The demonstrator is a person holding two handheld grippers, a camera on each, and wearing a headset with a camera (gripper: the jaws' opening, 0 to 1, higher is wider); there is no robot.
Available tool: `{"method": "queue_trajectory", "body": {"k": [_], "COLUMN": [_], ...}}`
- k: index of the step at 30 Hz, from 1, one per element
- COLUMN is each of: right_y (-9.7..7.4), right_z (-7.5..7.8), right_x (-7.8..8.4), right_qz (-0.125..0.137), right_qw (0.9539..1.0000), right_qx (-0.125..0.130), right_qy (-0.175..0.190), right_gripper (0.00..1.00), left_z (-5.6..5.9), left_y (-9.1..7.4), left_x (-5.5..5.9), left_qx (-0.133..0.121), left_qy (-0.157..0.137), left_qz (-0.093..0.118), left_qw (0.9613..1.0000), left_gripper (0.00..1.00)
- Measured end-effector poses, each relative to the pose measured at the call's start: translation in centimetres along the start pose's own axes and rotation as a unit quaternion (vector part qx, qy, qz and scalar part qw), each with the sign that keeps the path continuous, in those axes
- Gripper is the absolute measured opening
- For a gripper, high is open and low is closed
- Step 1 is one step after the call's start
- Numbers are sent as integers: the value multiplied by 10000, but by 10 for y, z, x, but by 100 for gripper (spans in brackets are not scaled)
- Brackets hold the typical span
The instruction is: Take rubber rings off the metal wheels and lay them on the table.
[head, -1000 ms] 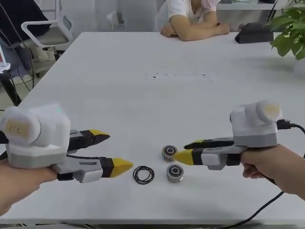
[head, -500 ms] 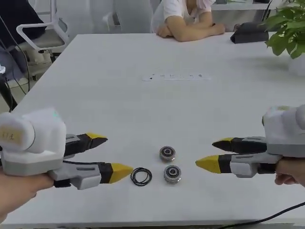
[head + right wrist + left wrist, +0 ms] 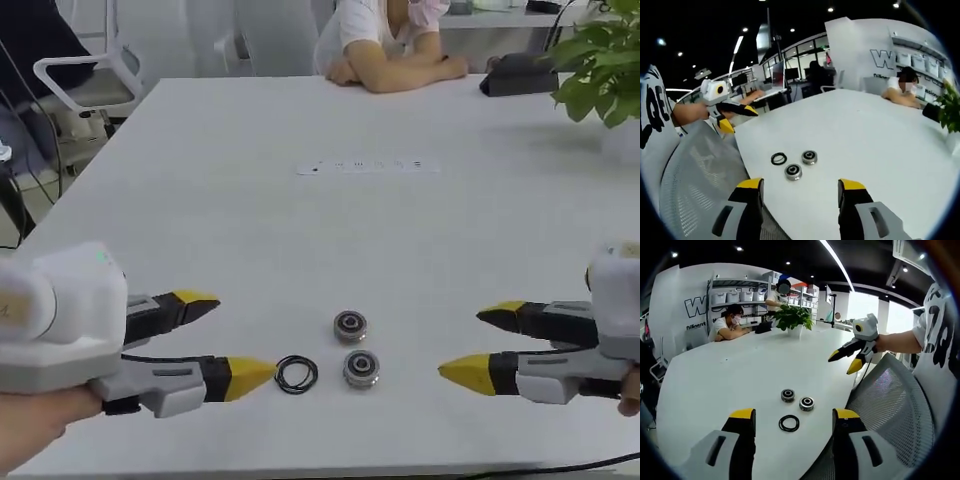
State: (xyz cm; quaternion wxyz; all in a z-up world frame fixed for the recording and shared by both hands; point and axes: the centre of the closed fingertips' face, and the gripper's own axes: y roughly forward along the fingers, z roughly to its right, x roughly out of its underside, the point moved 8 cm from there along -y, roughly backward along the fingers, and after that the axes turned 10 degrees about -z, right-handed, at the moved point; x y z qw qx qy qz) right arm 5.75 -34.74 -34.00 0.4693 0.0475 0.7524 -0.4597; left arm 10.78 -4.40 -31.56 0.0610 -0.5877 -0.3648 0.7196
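— Items recorded?
— Upper wheel (image 3: 350, 325), lower wheel (image 3: 361, 367), bottom centre; rings (image 3: 296, 374) laid on table (image 3: 300, 230) just left of lower wheel.
— Grippers?
— Left gripper (image 3: 243, 335), right gripper (image 3: 461, 344): both spread, placed either side of items.

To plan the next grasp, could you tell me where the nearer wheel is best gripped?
Grip the nearer wheel across its outer rim, coming from above with the right hand-held gripper. It seems to lie flat, face up, so the round rim offers two opposite sides. The rings lie apart beside it, which leaves room for the jaws.
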Motion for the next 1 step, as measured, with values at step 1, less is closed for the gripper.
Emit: {"method": "queue_trajectory", "body": {"k": [1], "right_y": [0], "right_z": [0], "right_x": [1], "right_qz": [-7], "right_qw": [10000], "right_qx": [-2], "right_qy": [-2], "right_gripper": [59], "left_z": [0], "left_y": [0], "left_x": [1], "left_qx": [4], "left_qy": [-7], "left_qz": [-7], "left_qw": [10000], "left_gripper": [59]}}
